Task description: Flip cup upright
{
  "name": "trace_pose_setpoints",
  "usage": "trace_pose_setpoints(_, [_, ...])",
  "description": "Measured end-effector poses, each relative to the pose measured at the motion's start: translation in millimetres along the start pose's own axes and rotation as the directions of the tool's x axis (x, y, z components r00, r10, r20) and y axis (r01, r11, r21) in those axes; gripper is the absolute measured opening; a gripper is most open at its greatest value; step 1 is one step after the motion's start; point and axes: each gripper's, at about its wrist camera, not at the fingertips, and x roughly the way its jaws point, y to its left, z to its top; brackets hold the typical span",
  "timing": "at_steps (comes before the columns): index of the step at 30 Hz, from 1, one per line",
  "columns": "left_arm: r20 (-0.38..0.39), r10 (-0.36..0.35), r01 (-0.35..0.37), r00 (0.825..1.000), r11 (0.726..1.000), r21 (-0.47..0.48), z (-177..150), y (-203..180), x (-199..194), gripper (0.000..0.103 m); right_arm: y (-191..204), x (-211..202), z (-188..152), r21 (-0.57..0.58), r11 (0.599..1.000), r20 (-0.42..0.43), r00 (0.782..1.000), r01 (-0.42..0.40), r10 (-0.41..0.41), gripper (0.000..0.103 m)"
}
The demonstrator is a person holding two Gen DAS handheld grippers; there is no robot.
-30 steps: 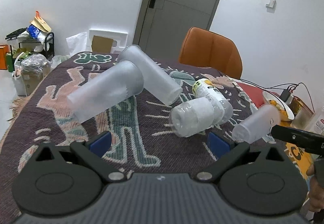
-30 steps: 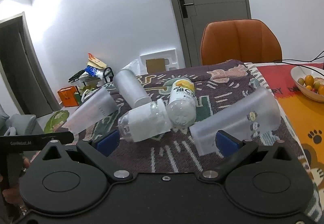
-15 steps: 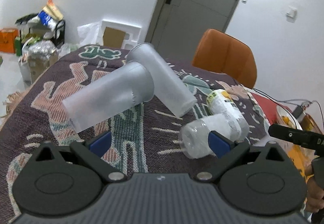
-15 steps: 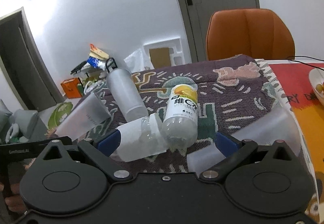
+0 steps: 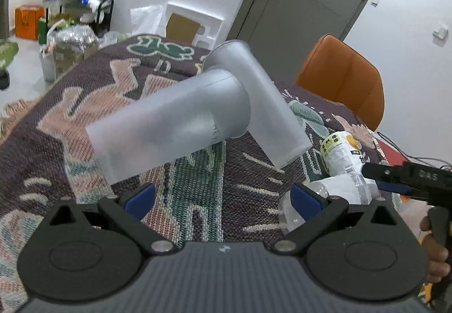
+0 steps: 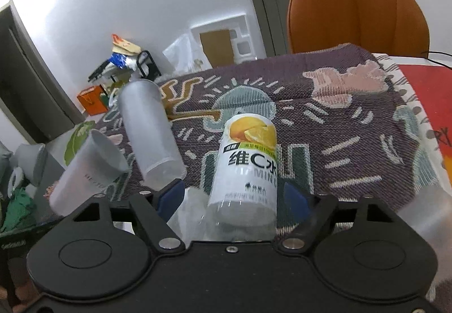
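Several frosted plastic cups lie on their sides on the patterned tablecloth. In the left wrist view one cup (image 5: 169, 123) lies just ahead of my left gripper (image 5: 223, 197), which is open and empty; a second cup (image 5: 260, 103) lies behind it. In the right wrist view these two cups appear at left, the near one (image 6: 87, 171) and the far one (image 6: 149, 129). My right gripper (image 6: 234, 197) is open, its jaws either side of a lying orange-label bottle (image 6: 248, 163). Another cup (image 6: 426, 217) lies at the right edge.
A clear plastic bottle (image 5: 333, 197) lies beside the labelled bottle (image 5: 341, 151). An orange chair (image 5: 344, 78) stands behind the table. The right gripper's body (image 5: 409, 180) shows at the right of the left wrist view. Clutter and a rack (image 5: 79, 7) stand by the wall.
Both grippers have moved forward and lower toward the table. The near cup now fills more of the left view; the right gripper has closed in on the bottles. Both stay open.
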Motion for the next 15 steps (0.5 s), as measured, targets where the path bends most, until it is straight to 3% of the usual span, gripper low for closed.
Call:
trace_pose_setpoints(7, [-0.006, 0.013, -0.013, 1.000, 0.999, -0.033, 2, 12, 8, 0.101, -1, 32, 16, 0.007, 1.000, -0.078, 0.997, 0.013, -0.012, 0.074])
trace_pose_setpoints(9, [-0.005, 0.007, -0.007, 1.000, 0.999, -0.045, 1, 15, 10, 0.101, -4, 42, 19, 0.017, 1.000, -0.112, 0.994, 0.012, -0.010, 0.071])
trace_pose_setpoints(11, [-0.005, 0.007, -0.007, 1.000, 0.999, -0.052, 0, 18, 10, 0.101, -8, 52, 21, 0.036, 0.999, -0.155, 0.988, 0.019, -0.013, 0.061])
trace_pose_setpoints(15, [-0.008, 0.005, -0.005, 1.000, 0.997, -0.071, -2, 24, 9, 0.101, -12, 58, 23, 0.064, 0.998, -0.187, 0.982, 0.016, -0.004, 0.059])
